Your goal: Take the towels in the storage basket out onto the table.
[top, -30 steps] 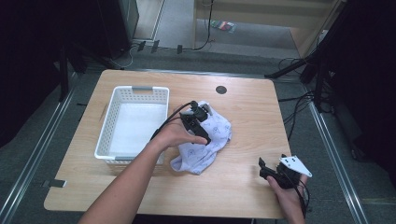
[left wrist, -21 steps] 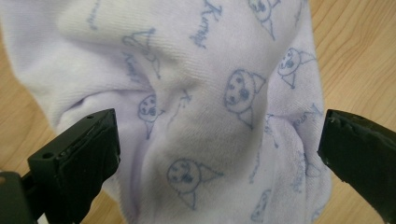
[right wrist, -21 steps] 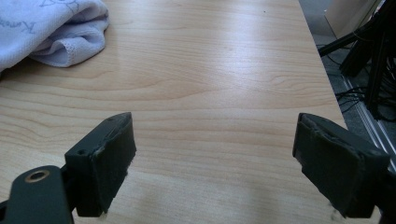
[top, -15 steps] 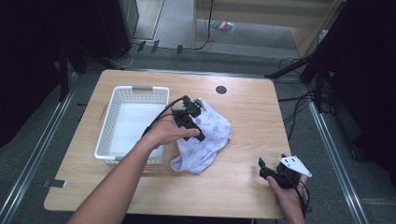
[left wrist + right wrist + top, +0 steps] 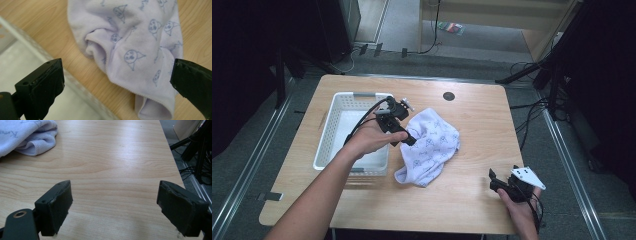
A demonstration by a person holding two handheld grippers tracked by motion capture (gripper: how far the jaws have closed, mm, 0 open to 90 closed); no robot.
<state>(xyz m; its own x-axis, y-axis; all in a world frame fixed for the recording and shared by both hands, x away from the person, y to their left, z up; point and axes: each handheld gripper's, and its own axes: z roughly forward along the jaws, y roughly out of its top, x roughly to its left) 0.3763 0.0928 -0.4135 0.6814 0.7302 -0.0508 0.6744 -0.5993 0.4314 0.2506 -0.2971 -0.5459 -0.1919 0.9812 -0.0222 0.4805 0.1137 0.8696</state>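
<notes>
Your left gripper (image 5: 398, 121) hangs with jaws wide apart over the cloth's (image 5: 430, 145) 9 o'clock edge, just beside the basket (image 5: 343, 102); the cloth lies crumpled mid-table, not yet gripped. Next, I judge, you lower and close on a fold. Your right gripper (image 5: 502, 184) waits at 5 o'clock, jaws apart. The wooden table (image 5: 472, 200) stands on grey floor, with cables at 12 o'clock.

soft terry cloth (image 5: 432, 145), smooth wood table (image 5: 472, 120)
</notes>
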